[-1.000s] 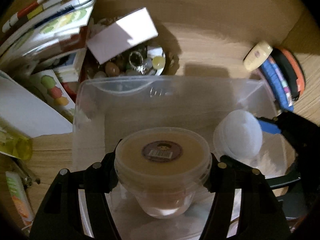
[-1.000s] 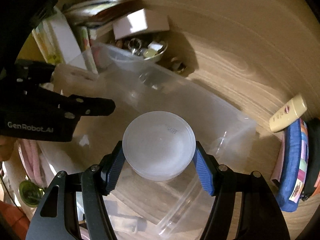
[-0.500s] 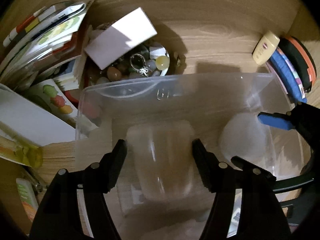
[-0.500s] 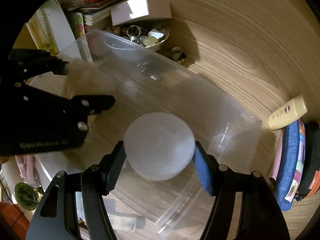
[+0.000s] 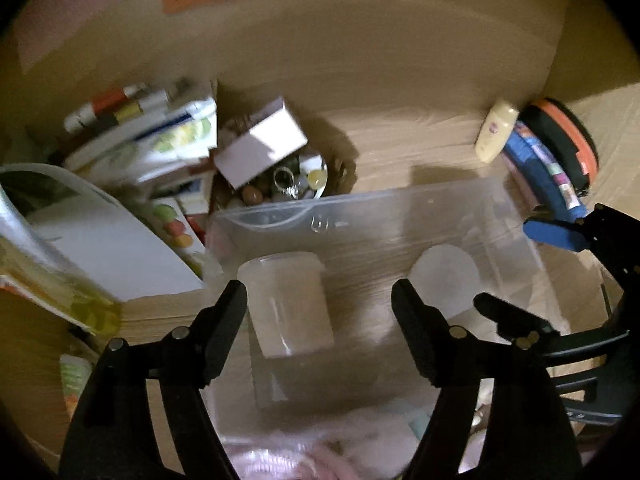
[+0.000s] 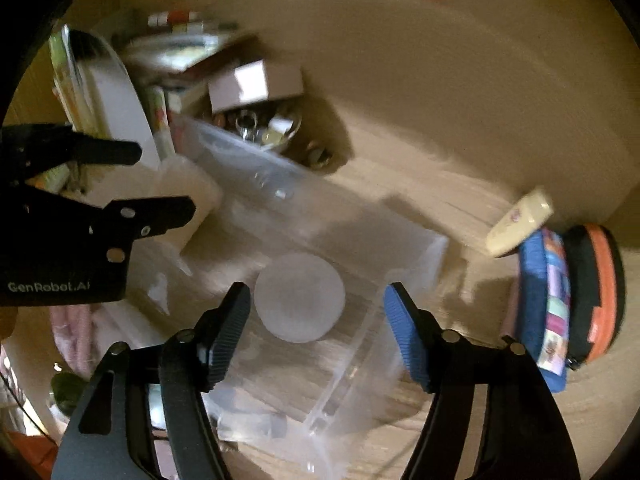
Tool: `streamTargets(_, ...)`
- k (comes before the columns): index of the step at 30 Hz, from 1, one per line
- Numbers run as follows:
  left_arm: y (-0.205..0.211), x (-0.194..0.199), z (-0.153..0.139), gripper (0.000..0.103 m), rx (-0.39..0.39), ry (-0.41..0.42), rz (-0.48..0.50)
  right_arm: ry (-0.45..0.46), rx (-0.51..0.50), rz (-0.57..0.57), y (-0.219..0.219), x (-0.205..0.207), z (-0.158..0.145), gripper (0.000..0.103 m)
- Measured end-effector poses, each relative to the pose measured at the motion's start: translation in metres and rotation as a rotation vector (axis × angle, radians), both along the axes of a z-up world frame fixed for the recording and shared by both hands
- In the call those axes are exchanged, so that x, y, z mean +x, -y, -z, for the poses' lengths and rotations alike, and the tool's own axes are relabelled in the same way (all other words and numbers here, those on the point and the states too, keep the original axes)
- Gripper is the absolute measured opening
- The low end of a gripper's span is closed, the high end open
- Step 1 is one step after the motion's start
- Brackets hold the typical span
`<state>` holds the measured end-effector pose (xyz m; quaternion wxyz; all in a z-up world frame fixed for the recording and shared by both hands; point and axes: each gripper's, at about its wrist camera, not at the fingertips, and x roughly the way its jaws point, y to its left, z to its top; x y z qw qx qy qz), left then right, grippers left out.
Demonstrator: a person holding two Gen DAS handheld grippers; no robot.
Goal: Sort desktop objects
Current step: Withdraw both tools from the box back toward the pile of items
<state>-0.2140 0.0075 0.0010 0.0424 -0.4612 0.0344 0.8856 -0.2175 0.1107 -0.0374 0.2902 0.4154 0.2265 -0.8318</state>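
A clear plastic storage bin (image 5: 400, 204) (image 6: 248, 152) stands on the wooden desk. Inside it lie a translucent lidded tub (image 5: 288, 304) on the left and a round frosted container (image 5: 444, 280) (image 6: 300, 298) on the right. My left gripper (image 5: 320, 304) is open above the bin, and the tub rests below it, free of the fingers. My right gripper (image 6: 316, 304) is open above the frosted container, apart from it. The right gripper's blue pad (image 5: 556, 232) shows at the right of the left wrist view.
A bowl of small trinkets (image 5: 288, 184) with a white box (image 5: 260, 148) on it sits behind the bin. Stacked books and papers (image 5: 140, 148) lie at left. A cream bottle (image 5: 496, 132) (image 6: 520, 224) and blue and orange cases (image 5: 560, 164) (image 6: 568, 296) lie at right.
Both grippers opened and let go of their containers, which now lie in the bin. Both grippers pulled up and back from the bin.
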Motion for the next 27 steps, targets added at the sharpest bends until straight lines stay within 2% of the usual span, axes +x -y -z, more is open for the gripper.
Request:
streamTargets(7, -0.003, 0.042, -0.028, 0.081, 0.005, -0.104, 0.002, -0.073, -0.104, 0.033, -0.030, 0.032, -0.029, 0.068)
streamTargets(10, -0.004, 0.061, -0.040, 0.087, 0.017, -0.153, -0.003, -0.107, -0.151, 0.037, -0.044, 0.047, -0.040, 0.073)
streamTargets(14, 0.000, 0.093, -0.053, 0.089, 0.018, -0.222, -0.014, -0.181, -0.194, 0.033, -0.065, 0.077, -0.058, 0.077)
streamTargets(17, 0.002, 0.118, -0.055, 0.090, 0.006, -0.263, -0.026, -0.221, -0.212, 0.033, -0.074, 0.099, -0.063, 0.079)
streamTargets(19, 0.004, 0.130, -0.053, 0.090, 0.000, -0.276, -0.036, -0.229, -0.232, 0.023, -0.080, 0.111, -0.063, 0.083)
streamTargets(27, 0.015, 0.166, -0.027, 0.090, 0.006, -0.275, -0.053, -0.183, -0.285, 0.035, -0.097, 0.138, -0.041, 0.084)
